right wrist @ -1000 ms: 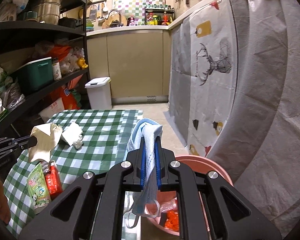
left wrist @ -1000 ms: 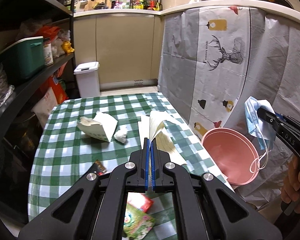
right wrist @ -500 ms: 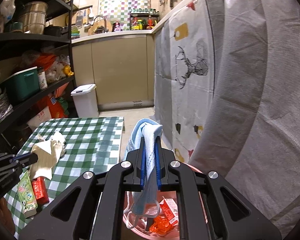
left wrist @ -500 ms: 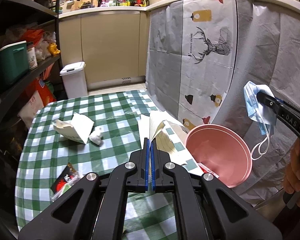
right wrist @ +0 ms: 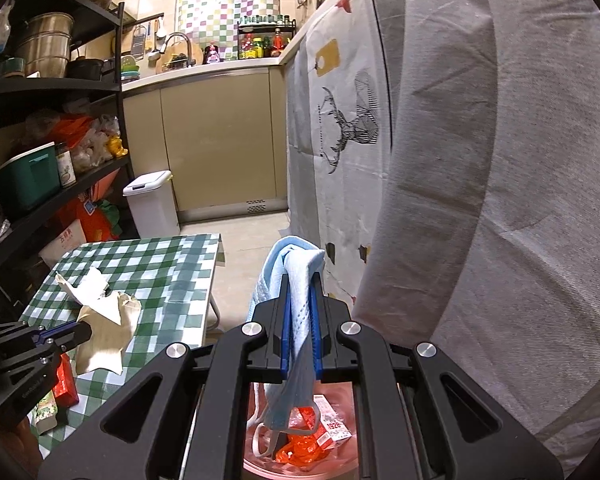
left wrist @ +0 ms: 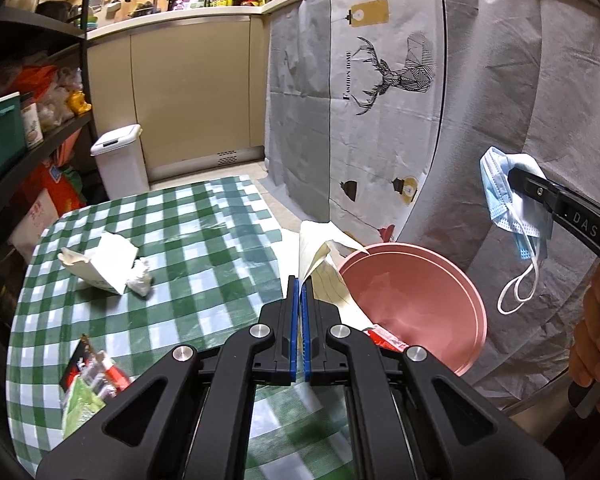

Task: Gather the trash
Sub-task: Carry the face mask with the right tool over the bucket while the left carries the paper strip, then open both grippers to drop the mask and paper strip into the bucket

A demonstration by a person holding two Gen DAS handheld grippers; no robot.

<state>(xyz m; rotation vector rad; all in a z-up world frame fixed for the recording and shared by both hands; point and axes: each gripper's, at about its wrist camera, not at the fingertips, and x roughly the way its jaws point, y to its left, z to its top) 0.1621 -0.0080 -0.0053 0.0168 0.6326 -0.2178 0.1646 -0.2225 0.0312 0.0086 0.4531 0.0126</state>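
Observation:
My left gripper [left wrist: 299,286] is shut on a crumpled sheet of paper [left wrist: 320,250] and holds it at the right edge of the green checked table [left wrist: 204,240], beside the pink bucket [left wrist: 416,300]. My right gripper [right wrist: 301,280] is shut on a blue face mask [right wrist: 296,264] and holds it above the pink bucket [right wrist: 300,466], which holds red wrappers [right wrist: 304,440]. The mask [left wrist: 508,200] and the right gripper [left wrist: 514,176] also show in the left wrist view. The left gripper [right wrist: 86,330] with its paper [right wrist: 108,328] shows in the right wrist view.
On the table lie a white paper carton [left wrist: 100,264], a crumpled tissue [left wrist: 140,280] and snack packets [left wrist: 88,380]. A white pedal bin [left wrist: 120,160] stands on the floor behind. Dark shelves [right wrist: 52,128] line the left. A grey deer-print cloth [left wrist: 380,80] hangs on the right.
My left gripper has carried the paper to the right, toward the bucket. My right gripper with the mask has moved over the bucket, so its contents now show below.

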